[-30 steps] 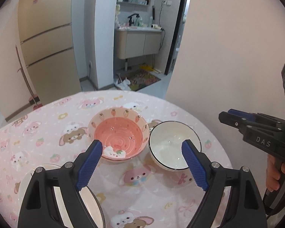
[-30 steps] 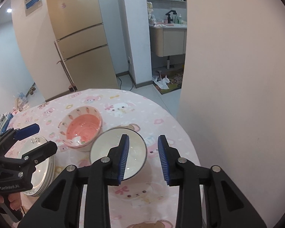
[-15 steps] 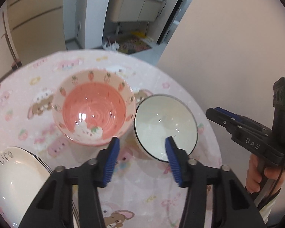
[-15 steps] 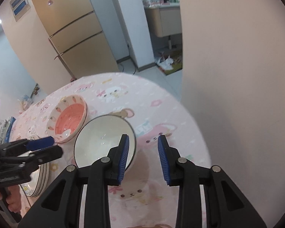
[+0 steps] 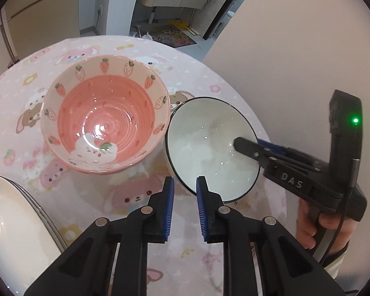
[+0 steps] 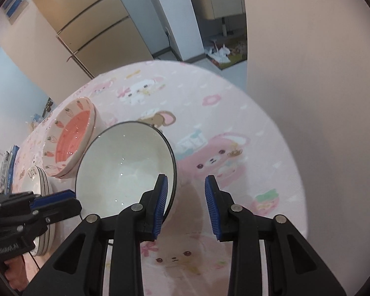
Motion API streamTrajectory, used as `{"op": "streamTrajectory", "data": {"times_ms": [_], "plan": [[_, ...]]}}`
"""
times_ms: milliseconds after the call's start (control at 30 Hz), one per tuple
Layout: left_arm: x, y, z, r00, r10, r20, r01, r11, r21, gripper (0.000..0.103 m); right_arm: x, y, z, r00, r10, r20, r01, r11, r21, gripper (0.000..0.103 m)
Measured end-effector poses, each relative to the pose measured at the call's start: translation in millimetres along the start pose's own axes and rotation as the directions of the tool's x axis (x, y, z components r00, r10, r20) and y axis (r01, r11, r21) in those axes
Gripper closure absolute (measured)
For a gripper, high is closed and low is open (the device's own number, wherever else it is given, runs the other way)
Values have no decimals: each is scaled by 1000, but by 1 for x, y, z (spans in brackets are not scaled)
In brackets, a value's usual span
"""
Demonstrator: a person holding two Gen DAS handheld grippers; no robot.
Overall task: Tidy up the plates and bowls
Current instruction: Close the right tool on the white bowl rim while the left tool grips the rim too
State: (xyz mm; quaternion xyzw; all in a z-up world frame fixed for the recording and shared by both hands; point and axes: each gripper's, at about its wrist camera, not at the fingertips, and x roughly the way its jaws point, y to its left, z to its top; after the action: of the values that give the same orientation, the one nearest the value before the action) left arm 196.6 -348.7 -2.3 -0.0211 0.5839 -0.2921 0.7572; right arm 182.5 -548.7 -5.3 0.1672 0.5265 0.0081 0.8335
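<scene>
Two grippers at a white bowl on a round, pink-clothed table.
Left wrist view: left gripper (image 5: pixel 184 188), jaws just narrowed, straddles the white bowl's (image 5: pixel 204 148) near rim, mouth up; pink bowl (image 5: pixel 103 117) ahead-left; right wrist view: right gripper (image 6: pixel 186 183), gap narrow, straddles the bowl's (image 6: pixel 120 162) right rim, grip unclear.

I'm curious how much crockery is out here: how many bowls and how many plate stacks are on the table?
Bowls: 2, the pink bowl and the white bowl.
Plate stacks: 1, the plates; I cannot count the plates in it.
Total: 3.
</scene>
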Motion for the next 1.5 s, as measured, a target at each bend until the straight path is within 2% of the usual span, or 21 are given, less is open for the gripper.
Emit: {"op": "streamTrajectory", "data": {"times_ms": [133, 167, 333, 400, 533, 633, 833, 1000, 1067, 1167, 1267, 1400, 1500], "plan": [[-2, -2, 0, 1000, -1, 0, 1, 1000, -4, 83, 20, 7, -1, 999, 4, -53, -4, 1000, -5, 73], [-3, -1, 0, 1000, -3, 2, 3, 1000, -3, 83, 23, 8, -2, 998, 4, -64, -5, 1000, -13, 79], [-10, 3, -6, 1000, -6, -22, 6, 1000, -14, 83, 25, 7, -4, 994, 47, -99, -47, 999, 1, 84], [-15, -3, -13, 999, -7, -35, 8, 1000, 23, 83, 24, 6, -6, 993, 54, -106, -53, 999, 9, 84], [-25, -5, -19, 1000, -19, -3, 19, 999, 27, 83, 20, 0, -10, 985, 131, -115, -125, 991, 55, 87], [-28, -2, -19, 1000, -12, -8, 13, 1000, 27, 83, 17, 0, -16, 975, 182, -128, -173, 982, 73, 89], [-29, -1, -31, 1000, 17, -23, -15, 997, 80, 83, 6, 19, -33, 966, 196, -167, -200, 980, -6, 89], [-33, 5, -46, 999, -4, -43, 8, 997, 81, 83, 5, 24, -46, 951, 241, -192, -244, 970, 11, 88], [-41, 3, -52, 1000, 6, -30, -3, 995, 101, 83, 7, 22, -51, 944, 260, -201, -258, 965, 38, 88], [-57, -2, -58, 999, 49, 15, -50, 988, 144, 83, 6, 20, -56, 945, 259, -197, -254, 966, 54, 88], [-64, -1, -58, 998, 37, 41, -42, 988, 152, 80, 7, 17, -58, 940, 266, -215, -258, 964, 63, 87], [-45, 3, -57, 1000, 8, -15, -6, 992, 127, 72, 14, 2, -65, 911, 324, -254, -295, 944, 148, 84], [-28, 3, -57, 999, 23, -43, -17, 993, 119, 72, 11, 1, -69, 915, 318, -249, -289, 946, 145, 83]]}}
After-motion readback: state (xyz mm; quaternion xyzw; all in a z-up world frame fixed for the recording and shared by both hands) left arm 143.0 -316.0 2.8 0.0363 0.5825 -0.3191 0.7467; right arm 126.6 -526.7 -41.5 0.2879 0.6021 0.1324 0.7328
